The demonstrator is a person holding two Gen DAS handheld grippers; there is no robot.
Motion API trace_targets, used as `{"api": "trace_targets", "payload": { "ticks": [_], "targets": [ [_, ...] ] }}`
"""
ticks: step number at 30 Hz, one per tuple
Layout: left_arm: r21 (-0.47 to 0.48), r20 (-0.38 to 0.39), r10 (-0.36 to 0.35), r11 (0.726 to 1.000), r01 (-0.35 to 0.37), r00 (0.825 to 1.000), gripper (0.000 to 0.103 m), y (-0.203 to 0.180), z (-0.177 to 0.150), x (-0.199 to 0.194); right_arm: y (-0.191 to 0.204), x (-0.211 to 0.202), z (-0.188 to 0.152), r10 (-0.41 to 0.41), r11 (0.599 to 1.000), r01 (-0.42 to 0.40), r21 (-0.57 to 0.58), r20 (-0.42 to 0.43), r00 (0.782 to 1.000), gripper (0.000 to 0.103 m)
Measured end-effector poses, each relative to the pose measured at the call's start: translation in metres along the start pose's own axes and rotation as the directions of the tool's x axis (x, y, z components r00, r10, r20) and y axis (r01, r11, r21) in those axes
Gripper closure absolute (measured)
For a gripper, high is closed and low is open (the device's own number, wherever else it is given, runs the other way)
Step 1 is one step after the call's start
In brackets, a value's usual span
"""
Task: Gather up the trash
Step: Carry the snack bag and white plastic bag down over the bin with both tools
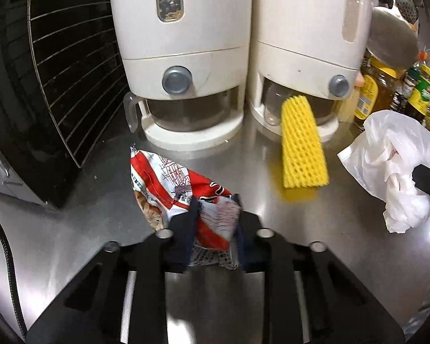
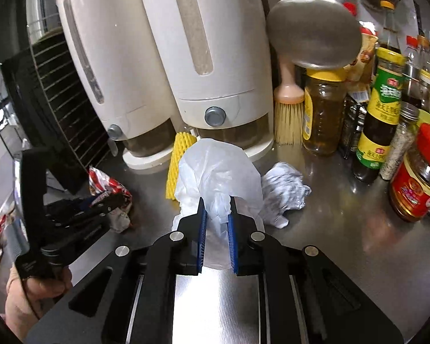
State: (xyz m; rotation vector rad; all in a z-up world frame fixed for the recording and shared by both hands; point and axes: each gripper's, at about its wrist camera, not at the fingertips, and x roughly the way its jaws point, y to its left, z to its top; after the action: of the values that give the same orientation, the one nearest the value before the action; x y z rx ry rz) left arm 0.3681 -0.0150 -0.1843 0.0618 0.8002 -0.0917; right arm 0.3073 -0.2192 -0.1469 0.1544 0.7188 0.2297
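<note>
Red-and-white crinkled snack wrapper lies on the stainless steel counter before two white dispenser bins, its near end pinched between the blue pads of the left claw. To its right, the right claw is clamped on a thin white plastic bag. Behind the bag, a yellow foam mesh sleeve lies flat against the bin bases. A crumpled white paper wad sits just beside the bag, near a row of sauce bottles.
</note>
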Motion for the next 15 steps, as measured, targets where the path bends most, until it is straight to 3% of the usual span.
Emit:
{"api": "trace_targets", "payload": {
  "ticks": [4,15],
  "targets": [
    [0.005,0.003,-0.019,1.0,0.019,1.0,0.091,-0.006,-0.01,-0.02,-0.002,-0.019,-0.008,0.013,1.0,-0.013,0.001,0.012,1.0,0.088],
    [0.032,0.049,-0.051,0.998,0.05,0.997,0.091,-0.036,-0.045,-0.106,-0.012,-0.096,-0.03,0.077,0.996,-0.079,0.037,0.042,0.996,0.088]
  ]
}}
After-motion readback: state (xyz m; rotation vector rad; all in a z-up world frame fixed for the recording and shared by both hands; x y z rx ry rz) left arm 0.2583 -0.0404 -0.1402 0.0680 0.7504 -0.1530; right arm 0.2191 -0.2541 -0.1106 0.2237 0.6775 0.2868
